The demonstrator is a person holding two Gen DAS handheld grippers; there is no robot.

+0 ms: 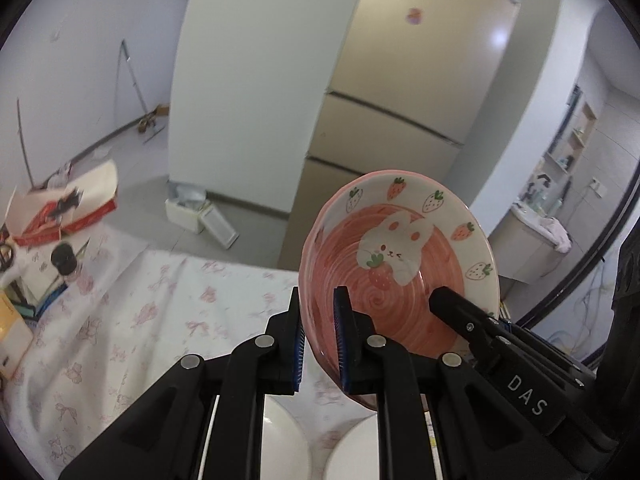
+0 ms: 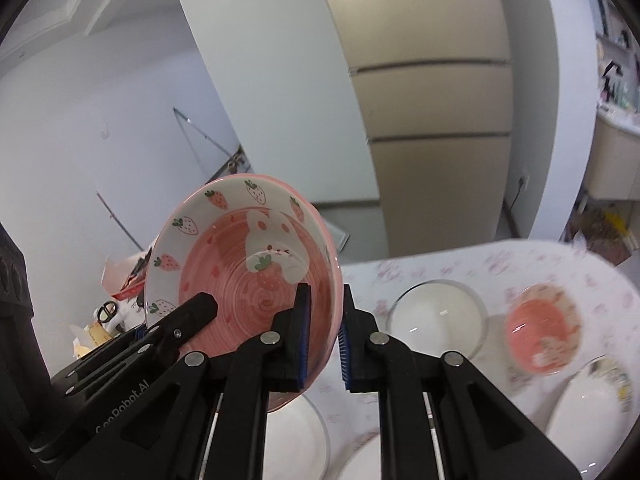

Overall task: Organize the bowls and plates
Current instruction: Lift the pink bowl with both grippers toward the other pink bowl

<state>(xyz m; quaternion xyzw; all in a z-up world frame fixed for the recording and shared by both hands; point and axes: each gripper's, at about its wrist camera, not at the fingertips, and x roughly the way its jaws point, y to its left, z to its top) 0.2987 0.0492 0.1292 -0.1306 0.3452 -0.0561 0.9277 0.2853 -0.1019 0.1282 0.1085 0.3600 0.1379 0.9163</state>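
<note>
A pink plate (image 1: 400, 248) with a white rabbit and strawberries hangs tilted above the table, gripped from both sides. My left gripper (image 1: 320, 300) is shut on its left rim, one pad on each face. In the left wrist view a finger of the right gripper (image 1: 452, 304) reaches onto the plate's right side. In the right wrist view, my right gripper (image 2: 325, 296) is shut on the right rim of the same plate (image 2: 240, 264), and the left gripper's finger (image 2: 196, 312) lies on its left side. On the table lie a white bowl (image 2: 438, 320) and a small pink bowl (image 2: 540, 332).
A floral tablecloth (image 1: 140, 300) covers the table. White plates sit low under the grippers (image 1: 280, 432) (image 2: 592, 408). A red-and-white box (image 1: 72, 208) and clutter stand at the table's left end. Behind are a beige fridge (image 1: 400, 100) and a white box on the floor (image 1: 188, 212).
</note>
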